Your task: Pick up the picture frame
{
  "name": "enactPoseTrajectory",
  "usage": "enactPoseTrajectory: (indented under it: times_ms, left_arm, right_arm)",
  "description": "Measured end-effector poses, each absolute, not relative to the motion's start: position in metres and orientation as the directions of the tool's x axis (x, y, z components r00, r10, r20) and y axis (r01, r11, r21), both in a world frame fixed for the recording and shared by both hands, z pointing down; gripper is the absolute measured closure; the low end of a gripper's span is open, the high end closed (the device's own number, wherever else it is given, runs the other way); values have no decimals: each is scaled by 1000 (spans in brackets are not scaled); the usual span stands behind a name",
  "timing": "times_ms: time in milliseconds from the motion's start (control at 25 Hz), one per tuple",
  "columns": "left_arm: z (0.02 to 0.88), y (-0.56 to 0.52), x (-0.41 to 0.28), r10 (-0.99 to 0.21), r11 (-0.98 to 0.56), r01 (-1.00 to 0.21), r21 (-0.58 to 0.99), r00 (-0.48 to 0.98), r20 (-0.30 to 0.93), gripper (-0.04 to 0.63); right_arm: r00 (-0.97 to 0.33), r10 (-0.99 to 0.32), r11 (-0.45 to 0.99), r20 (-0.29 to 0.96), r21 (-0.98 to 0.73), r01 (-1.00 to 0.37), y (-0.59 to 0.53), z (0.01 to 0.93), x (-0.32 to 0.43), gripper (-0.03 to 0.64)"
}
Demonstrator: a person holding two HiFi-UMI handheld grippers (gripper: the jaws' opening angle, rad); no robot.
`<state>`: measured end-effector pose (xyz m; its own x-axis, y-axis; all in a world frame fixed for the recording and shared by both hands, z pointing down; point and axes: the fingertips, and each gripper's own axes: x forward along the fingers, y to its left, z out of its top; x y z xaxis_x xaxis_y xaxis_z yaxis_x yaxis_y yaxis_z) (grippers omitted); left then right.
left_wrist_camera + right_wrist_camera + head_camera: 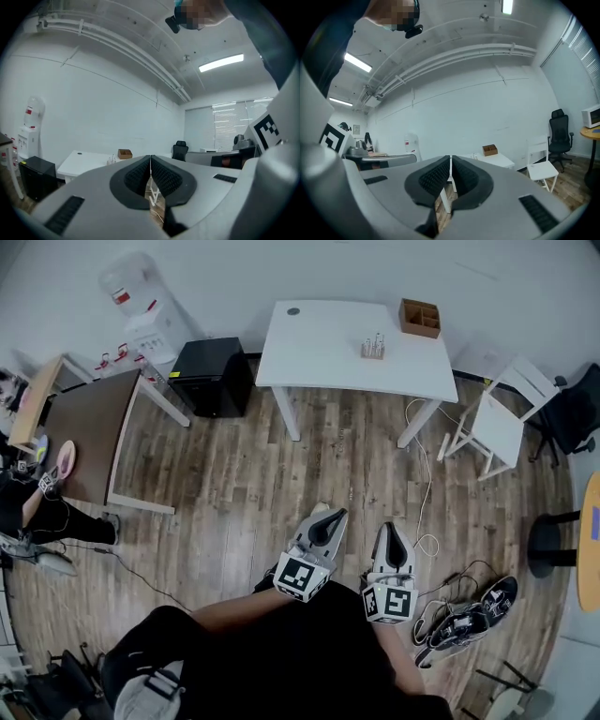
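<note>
No picture frame is clear to me in any view. A white table (319, 343) stands across the room, bearing a small clear rack-like item (373, 348) and an open wooden box (419, 318). My left gripper (330, 515) and right gripper (389, 526) are held side by side close to my body, over the wood floor and well short of the table. Both are shut with nothing between the jaws. In the left gripper view the left gripper (150, 159) points toward the table (84, 161). In the right gripper view the right gripper (450, 159) also faces the table (499, 160).
A black cabinet (214, 376) and a water dispenser (141, 306) stand left of the table, with a white chair (502, 418) to its right. A brown table (89, 432) is at far left. Shoes (469, 620) and a cable (427, 545) lie on the floor at right.
</note>
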<state>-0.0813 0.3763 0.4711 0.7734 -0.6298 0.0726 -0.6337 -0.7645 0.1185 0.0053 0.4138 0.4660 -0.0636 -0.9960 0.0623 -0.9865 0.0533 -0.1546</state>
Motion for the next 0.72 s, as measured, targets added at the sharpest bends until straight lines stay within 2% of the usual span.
enactPoseTrajectory:
  times_ms: [320,600,720]
  left_arm:
    - [470,299,-42,-559,-816,-570,99,821,117,580]
    - [474,226,-20,-508,-841,-518,152,855,103,580]
    - [461,192,-10,-495,-853,-497,160,867,55,580]
  right_arm:
    - [-76,-990,52,117,-199,-979,329,474,18,580]
    - [-77,-984,54,159,-140,-989,244,473,25,580]
    - [-87,-979,71,183,-94,-993,204,470,28,580]
